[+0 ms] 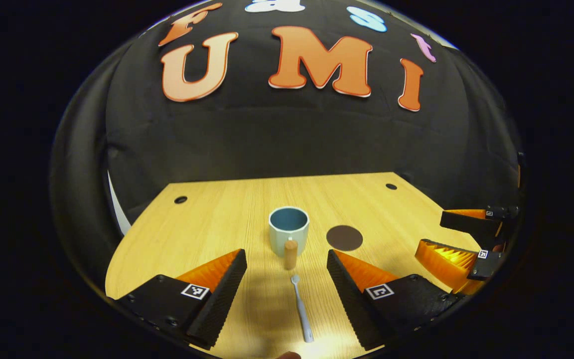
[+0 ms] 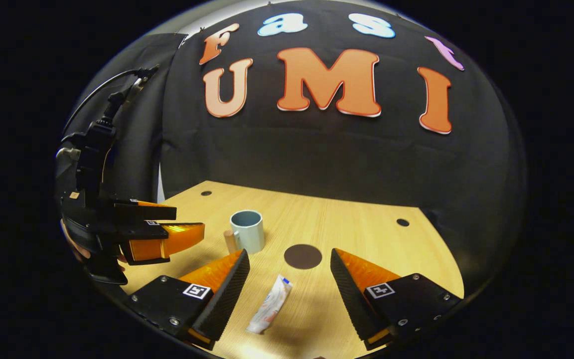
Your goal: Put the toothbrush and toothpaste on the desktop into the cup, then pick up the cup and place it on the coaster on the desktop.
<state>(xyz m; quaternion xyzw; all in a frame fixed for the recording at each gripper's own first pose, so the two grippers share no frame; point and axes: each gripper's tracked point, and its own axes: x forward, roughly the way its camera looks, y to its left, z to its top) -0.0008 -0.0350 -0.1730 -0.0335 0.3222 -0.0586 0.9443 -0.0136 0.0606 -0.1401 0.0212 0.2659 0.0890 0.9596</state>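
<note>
A pale blue cup (image 1: 288, 229) with a wooden handle (image 1: 291, 253) stands upright mid-desk, its handle facing me in the left gripper view. A light grey toothbrush (image 1: 302, 309) lies flat just in front of it, between the fingers of my open left gripper (image 1: 286, 255), which hovers above. The dark round coaster (image 1: 344, 238) lies right of the cup. In the right gripper view a white toothpaste tube (image 2: 270, 305) lies flat between the fingers of my open right gripper (image 2: 289, 254). Beyond it are the coaster (image 2: 303, 256) and the cup (image 2: 247, 230).
The wooden desk (image 1: 217, 224) has small dark holes near its back corners and ends at the black cloth wall. The right gripper (image 1: 434, 233) shows open at the desk's right edge. The left gripper (image 2: 187, 222), held by a hand, hangs open at the left.
</note>
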